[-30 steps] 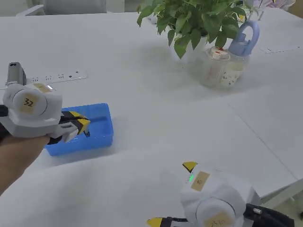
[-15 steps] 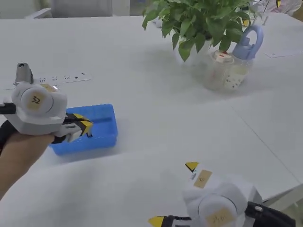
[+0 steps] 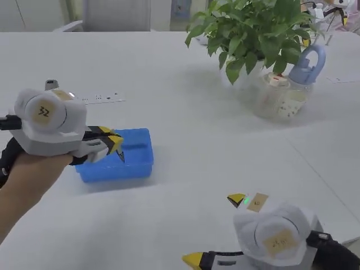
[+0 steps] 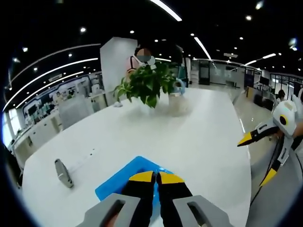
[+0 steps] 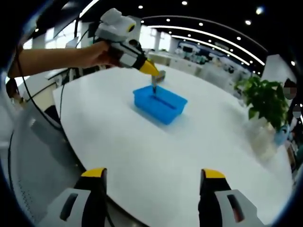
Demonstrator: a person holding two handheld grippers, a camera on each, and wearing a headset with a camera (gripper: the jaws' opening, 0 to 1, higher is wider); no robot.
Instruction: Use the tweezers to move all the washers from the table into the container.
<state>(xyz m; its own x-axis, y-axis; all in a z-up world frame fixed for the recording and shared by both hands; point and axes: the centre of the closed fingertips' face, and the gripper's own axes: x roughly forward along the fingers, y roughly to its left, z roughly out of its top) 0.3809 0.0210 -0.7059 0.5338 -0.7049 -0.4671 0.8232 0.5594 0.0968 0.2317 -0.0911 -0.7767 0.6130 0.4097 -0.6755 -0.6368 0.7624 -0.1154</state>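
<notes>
Blue container [image 3: 119, 170] partly behind pinched left tongs [image 3: 115, 141], tweezers [image 5: 154, 88] barely discernible.

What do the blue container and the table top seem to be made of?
The blue container: probably plastic, smooth, slightly glossy; even saturated colour, rounded moulded rim. The table top: white, smooth, near-matt, maybe laminate or painted board; soft reflections, no grain visible.

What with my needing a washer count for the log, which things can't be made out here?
- Tweezers tips: too small in the right gripper view to tell whether they hold anything.
- Container inside: partly hidden by the left gripper in the head view, by its fingers in the left gripper view.
- Right gripper: cut off by the head view's bottom edge.
</notes>
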